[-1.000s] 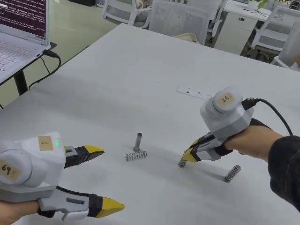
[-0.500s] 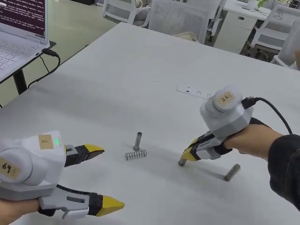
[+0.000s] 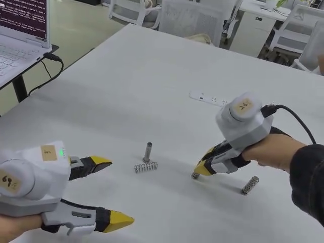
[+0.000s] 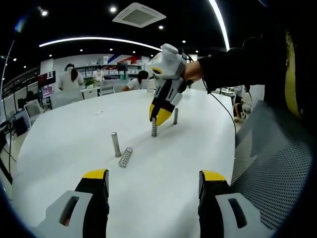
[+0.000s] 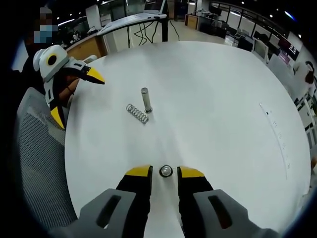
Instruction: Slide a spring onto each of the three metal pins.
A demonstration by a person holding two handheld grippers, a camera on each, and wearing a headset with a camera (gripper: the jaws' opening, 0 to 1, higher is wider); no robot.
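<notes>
A: Work area and edges?

B: White table point(image 3: 152, 86) is the largest item. Its left edge runs from near left to far, and its far edge faces office chairs point(image 3: 190, 20). A laptop point(image 3: 20, 35) sits on a separate stand beyond the left edge, w/ the laptop cable point(image 3: 50, 68) hanging off that side. Ctr and far half of the tabletop are bare, so there is free room around the parts.

A: Grippers?

B: Left gripper point(image 3: 119, 191) is at near left, jaws spread wide w/ nothing btwn them. Right gripper point(image 3: 201, 171) is right of ctr and pointed steeply down. A hand point(image 3: 276, 152) is on it, and the gripper cable point(image 3: 293, 119) trails to the right. Its jaws are parted narrowly.

A: Task parts vs. jaws?

B: Spring-fitted pin point(image 5: 165, 171) stands directly btwn the right gripper's jaw tips. A thin gap shows on each side in the right gripper view, and contact cannot be confirmed. Bare pin point(image 3: 148, 152) stands upright at ctr, btwn the two grippers and well apart from both. Loose spring point(image 3: 146, 166) lies flat just beside the pin's base, on the near side. Standing spring point(image 3: 249, 185) is to the right of the right gripper, below the hand. Cannot tell if a pin is inside it.

A: Obstructions?

B: Power strip point(image 3: 207, 97) lies flat on the far side of the right gripper, apart from it. Mesh chair back point(image 4: 267, 163) is at the near edge, close beside the left gripper. Btwn the left gripper and the bare pin is bare tabletop.
</notes>
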